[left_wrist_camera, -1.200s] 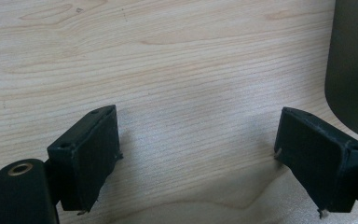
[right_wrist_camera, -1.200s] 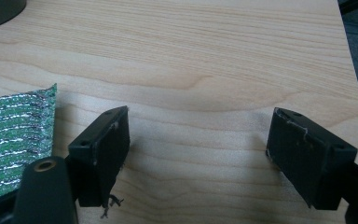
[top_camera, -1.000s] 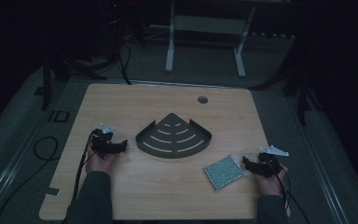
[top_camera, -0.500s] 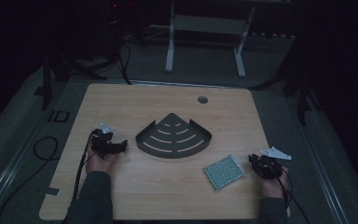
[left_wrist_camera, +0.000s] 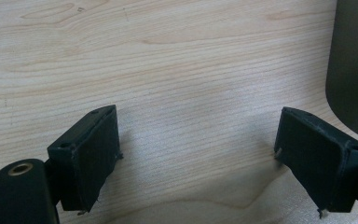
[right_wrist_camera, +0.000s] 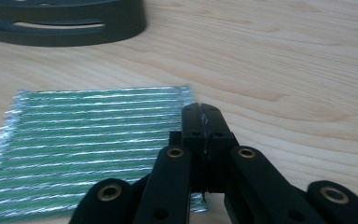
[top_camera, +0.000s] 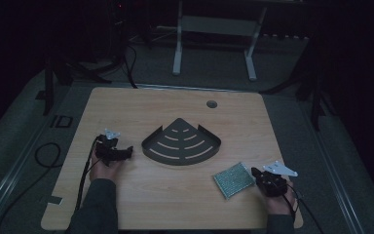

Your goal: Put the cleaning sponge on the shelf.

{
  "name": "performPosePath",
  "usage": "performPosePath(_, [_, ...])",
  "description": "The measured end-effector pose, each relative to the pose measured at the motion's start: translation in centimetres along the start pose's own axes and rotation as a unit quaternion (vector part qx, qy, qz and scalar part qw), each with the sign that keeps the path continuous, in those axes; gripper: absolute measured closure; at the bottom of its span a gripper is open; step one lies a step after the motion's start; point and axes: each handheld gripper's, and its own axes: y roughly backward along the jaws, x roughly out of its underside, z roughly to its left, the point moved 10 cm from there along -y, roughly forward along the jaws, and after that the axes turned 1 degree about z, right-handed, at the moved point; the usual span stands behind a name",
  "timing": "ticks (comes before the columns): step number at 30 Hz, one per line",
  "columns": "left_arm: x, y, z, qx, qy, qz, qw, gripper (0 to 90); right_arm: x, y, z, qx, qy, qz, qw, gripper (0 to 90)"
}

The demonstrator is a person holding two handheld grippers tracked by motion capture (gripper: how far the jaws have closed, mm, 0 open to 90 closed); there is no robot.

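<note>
A dark fan-shaped tray (top_camera: 180,160) with curved slots lies mid-table; its wall also shows as tray (left_wrist_camera: 354,70) and tray (right_wrist_camera: 74,28). A green, silver-striped scouring pad (top_camera: 233,179) lies flat to its right. My right gripper (top_camera: 254,171) sits at the pad's right edge. In the right gripper view this gripper (right_wrist_camera: 201,112) is shut, its jaws having just closed, with nothing visibly clamped; the pad (right_wrist_camera: 88,135) spreads beneath and left of it. My left gripper (top_camera: 129,151) rests left of the tray, and in its own view the gripper (left_wrist_camera: 196,154) stands open over bare wood.
The wooden table (top_camera: 151,195) has a round cable hole (top_camera: 212,104) near its far edge. Behind the table stands a white desk frame (top_camera: 214,24). A cable (top_camera: 44,156) loops on the floor to the left.
My right gripper has drawn back a little toward the near right edge of the table. The pad, the tray and the left gripper have stayed where they were.
</note>
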Motion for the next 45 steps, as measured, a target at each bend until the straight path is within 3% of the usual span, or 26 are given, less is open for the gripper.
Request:
performPosePath(3, [0.0,0.0,0.0,0.0,0.0,0.0,1.0,14.3,-0.1,0.2,0.7,-0.005,0.007,-0.003,1.0,89.3])
performPosePath(10, [0.0,0.0,0.0,0.0,0.0,0.0,1.0,14.3,0.3,0.7,3.9,-0.037,0.036,0.001,0.9986,89.1])
performPosePath(17, [0.0,0.0,0.0,0.0,0.0,0.0,1.0,14.3,1.0,1.4,7.1,-0.075,0.068,0.006,0.9949,89.1])
performPosePath(21, [0.0,0.0,0.0,0.0,0.0,0.0,1.0,14.3,1.2,0.8,8.2,-0.085,0.08,0.018,0.993,89.3])
performPosePath(26, [0.0,0.0,0.0,0.0,0.0,0.0,1.0,14.3,1.2,-0.5,8.8,-0.086,0.094,0.039,0.9911,89.4])
performPosePath(37, [0.0,0.0,0.0,0.0,0.0,0.0,1.0,14.3,-0.1,-2.2,8.4,-0.085,0.089,0.047,0.9913,88.3])
performPosePath(45, [0.0,0.0,0.0,0.0,0.0,0.0,1.0,14.3,-1.1,-3.2,8.9,-0.082,0.113,0.055,0.9887,87.1])
